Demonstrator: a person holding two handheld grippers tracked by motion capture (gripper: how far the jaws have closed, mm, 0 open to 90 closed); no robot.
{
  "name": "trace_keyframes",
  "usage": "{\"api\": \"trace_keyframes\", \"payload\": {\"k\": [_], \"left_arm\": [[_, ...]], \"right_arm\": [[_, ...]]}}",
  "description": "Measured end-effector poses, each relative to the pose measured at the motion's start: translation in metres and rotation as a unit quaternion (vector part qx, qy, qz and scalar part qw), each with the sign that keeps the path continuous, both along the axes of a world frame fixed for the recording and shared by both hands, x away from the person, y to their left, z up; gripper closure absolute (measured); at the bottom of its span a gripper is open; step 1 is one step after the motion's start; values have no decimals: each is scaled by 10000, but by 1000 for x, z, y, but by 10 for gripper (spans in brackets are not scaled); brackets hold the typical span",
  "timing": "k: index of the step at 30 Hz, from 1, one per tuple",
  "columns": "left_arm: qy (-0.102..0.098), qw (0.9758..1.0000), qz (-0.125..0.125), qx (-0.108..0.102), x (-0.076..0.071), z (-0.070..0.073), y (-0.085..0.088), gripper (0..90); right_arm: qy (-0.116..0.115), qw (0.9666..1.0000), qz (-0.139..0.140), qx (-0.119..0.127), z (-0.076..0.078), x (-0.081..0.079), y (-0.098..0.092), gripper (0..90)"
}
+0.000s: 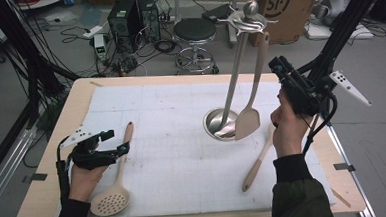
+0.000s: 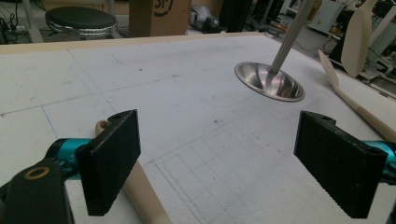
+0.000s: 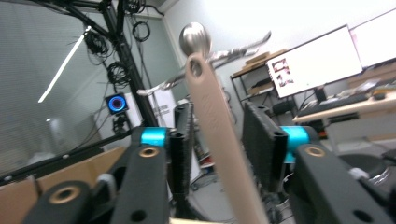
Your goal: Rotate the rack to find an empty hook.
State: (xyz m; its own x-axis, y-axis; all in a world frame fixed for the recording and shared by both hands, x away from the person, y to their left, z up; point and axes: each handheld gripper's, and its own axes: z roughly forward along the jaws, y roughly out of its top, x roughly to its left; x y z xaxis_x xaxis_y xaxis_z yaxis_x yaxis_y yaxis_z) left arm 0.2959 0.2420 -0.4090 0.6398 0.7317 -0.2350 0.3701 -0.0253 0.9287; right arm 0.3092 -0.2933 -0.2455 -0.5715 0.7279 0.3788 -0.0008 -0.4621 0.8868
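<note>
Nearest us, at seven o'clock on the table, the left gripper (image 1: 113, 142) sits with jaws spread wide over the slotted spoon (image 1: 111, 197) handle, gripping nothing. Out at two o'clock the right gripper (image 1: 277, 70) is raised beside the metal rack (image 1: 235, 81), jaws narrowed around the spatula (image 1: 254, 93) handle, which stands between the pads (image 3: 258, 140), a gap showing either side. A third utensil (image 1: 258, 165) lies at four o'clock.

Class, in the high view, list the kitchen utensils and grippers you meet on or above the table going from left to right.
left gripper → slotted spoon → rack's steel base → hanging spatula → spoon lying on the mat → right gripper
</note>
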Motion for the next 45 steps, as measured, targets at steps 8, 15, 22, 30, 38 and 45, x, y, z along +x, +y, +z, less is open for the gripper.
{"api": "trace_keyframes", "payload": {"k": [8, 15, 22, 30, 38, 45], "left_arm": [[25, 10000, -25, 72, -2, 0, -1, 150], [79, 10000, -16, 44, -4, -3, 1, 149], [111, 9999, -48, 65, -4, -5, 1, 149], [126, 9999, -22, 19, -5, -6, 5, 149], [123, 9999, -6, 13, -6, -6, 5, 149], [127, 9999, 5, -4, -6, -6, 5, 149]], "right_arm": [[-101, 9998, -34, 156, 8, 14, -3, 780], [-126, 9995, 111, 275, 14, 24, -4, 889], [-110, 9998, 134, 112, 24, 36, 3, 894], [-80, 9997, 148, 192, 23, 45, 6, 894], [-146, 9993, 305, 171, 25, 42, 10, 894], [-212, 9987, 457, 91, 25, 39, 22, 895]]}}
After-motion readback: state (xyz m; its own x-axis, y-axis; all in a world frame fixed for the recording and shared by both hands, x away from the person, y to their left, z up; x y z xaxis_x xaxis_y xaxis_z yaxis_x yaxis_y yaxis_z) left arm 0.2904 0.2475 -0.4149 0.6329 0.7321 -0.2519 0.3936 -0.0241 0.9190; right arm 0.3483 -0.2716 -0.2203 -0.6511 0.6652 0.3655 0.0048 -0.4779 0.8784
